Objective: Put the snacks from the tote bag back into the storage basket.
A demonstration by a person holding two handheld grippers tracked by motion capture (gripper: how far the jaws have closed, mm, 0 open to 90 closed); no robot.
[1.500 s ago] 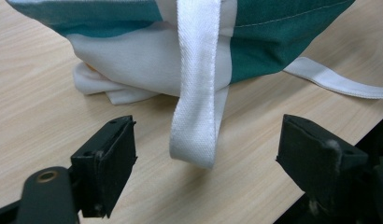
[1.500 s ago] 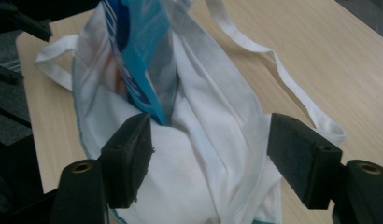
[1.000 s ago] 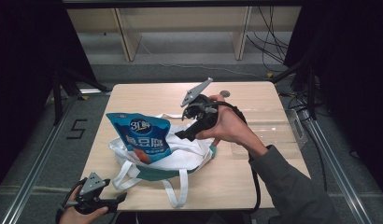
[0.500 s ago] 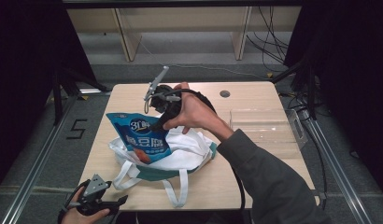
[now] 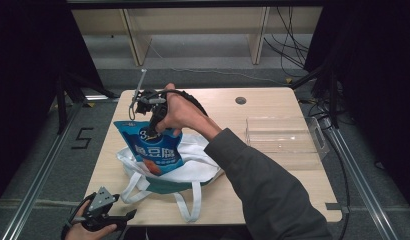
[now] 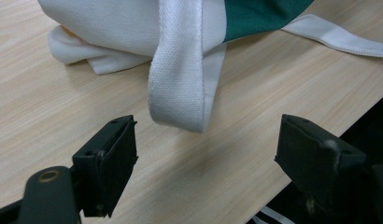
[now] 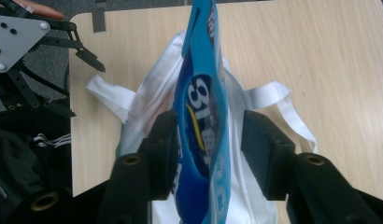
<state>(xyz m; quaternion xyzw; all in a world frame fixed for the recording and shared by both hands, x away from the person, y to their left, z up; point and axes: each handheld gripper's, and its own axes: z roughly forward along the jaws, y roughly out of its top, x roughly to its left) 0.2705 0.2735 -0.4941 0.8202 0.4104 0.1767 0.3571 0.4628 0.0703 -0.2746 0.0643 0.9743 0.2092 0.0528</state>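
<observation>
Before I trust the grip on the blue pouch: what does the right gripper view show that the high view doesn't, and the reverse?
Right gripper view: the tongs straddle the blue pouch edge-on, one pad at its side, a gap left at the other; the jaws have just been closing.

High view: the pouch's printed face, the clear tray to the right, and the hand reaching over.

Both: the white and green tote bag under the pouch, the wooden table, and the left tongs at the near edge.
</observation>
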